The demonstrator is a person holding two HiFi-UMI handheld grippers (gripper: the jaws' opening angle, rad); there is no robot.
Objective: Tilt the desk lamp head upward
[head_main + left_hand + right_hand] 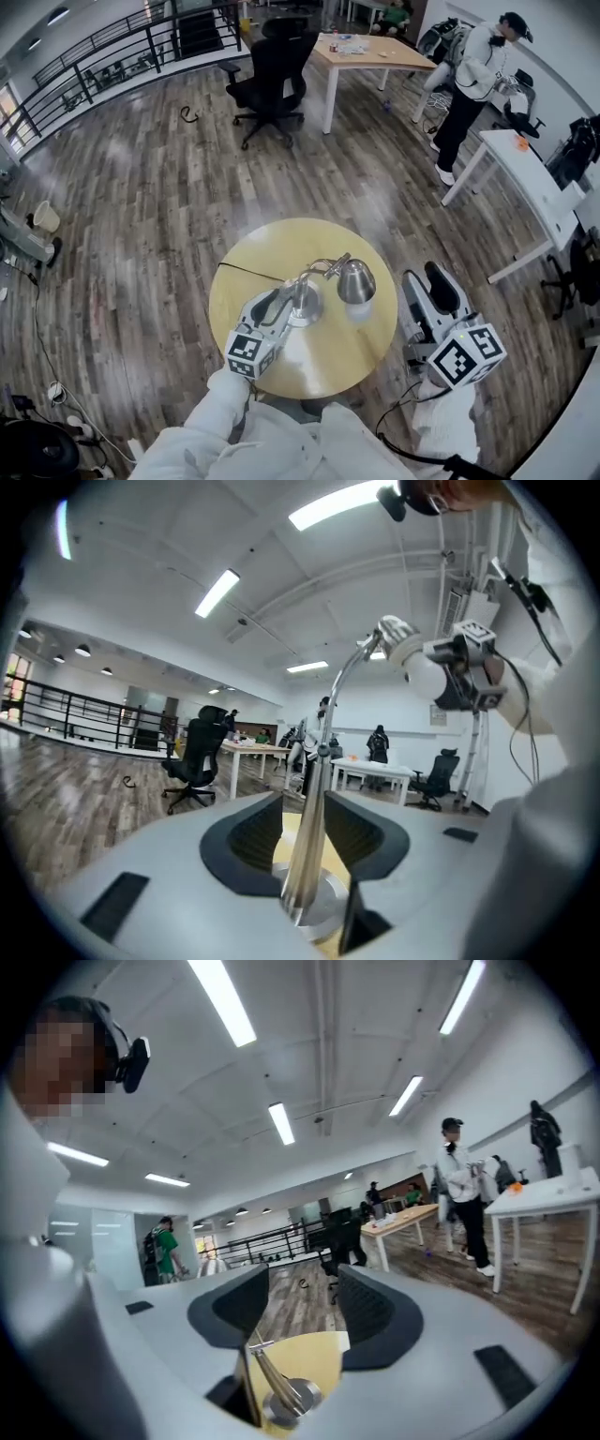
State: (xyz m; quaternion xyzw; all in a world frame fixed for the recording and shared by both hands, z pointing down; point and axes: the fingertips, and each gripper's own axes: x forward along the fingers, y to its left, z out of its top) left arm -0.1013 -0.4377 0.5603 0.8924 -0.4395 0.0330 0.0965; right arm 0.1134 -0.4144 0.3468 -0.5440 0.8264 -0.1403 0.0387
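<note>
Chrome lamp stem (pixel 312 799) stands between the level left tool's (pixel 303 810) parted jaws.

The silver metal desk lamp (pixel 306 300) stood upright, tapered stem (pixel 307 850) between the left gripper's (pixel 302 802) parted jaws, bell-shaped head (pixel 355 281) facing down.

Round table (pixel 349 361): pale yellow. Desk lamp (pixel 355 281): polished silver throughout. Left gripper (pixel 281 302) and right gripper (pixel 429 286): grey bodies, black pads, black-and-white square-marker cubes. Floor (pixel 141 187): dark brown wood-plank pattern. Office chair (pixel 272 75), twelve o'clock: black.
</note>
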